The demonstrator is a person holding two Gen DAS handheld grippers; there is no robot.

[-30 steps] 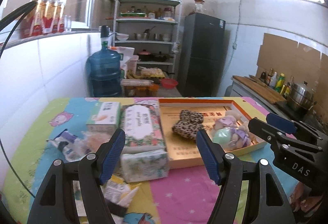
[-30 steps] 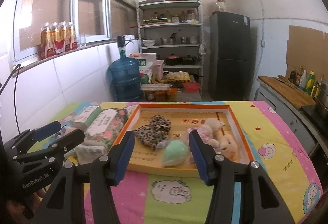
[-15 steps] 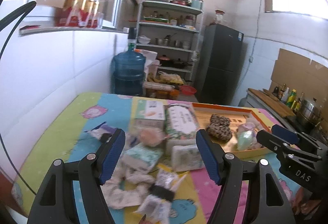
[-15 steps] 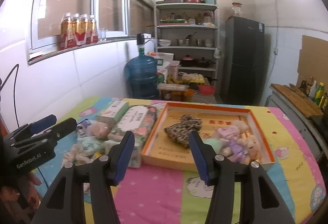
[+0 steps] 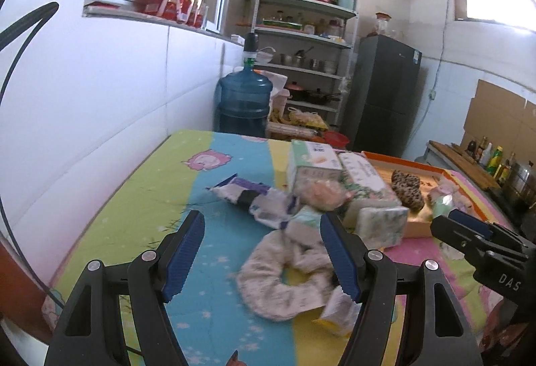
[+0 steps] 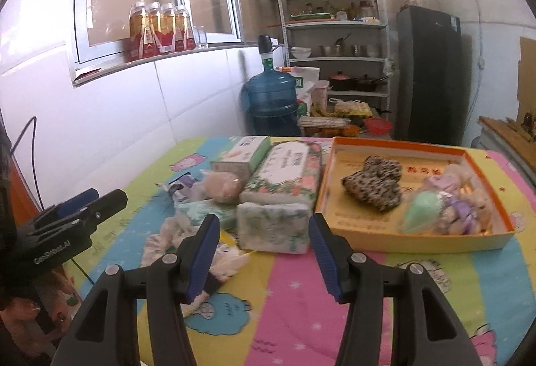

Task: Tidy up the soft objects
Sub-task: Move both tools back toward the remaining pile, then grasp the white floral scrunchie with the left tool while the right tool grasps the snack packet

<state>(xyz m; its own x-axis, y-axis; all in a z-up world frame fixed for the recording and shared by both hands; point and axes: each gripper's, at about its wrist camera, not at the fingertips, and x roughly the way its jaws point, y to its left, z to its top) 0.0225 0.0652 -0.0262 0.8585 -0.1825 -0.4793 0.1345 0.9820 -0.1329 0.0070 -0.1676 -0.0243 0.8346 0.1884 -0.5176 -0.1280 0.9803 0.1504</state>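
Kitchen table under a striped cartoon cloth [image 5: 234, 161]; near its middle lies a pale fabric scrunchie [image 5: 284, 279], ringed by soft tissue packs [image 6: 273, 225] and a pinkish plush [image 6: 223, 186]; right of them an orange tray [image 6: 412, 243] holds a leopard-print scrunchie [image 6: 375, 186] and pastel plush toys [image 6: 449, 208]; left gripper [image 5: 263, 257] hovers wide open over the pale scrunchie's left edge, nothing held; right gripper [image 6: 264, 253] stands apart, empty, before the nearest pack; bare cloth lies left and near.
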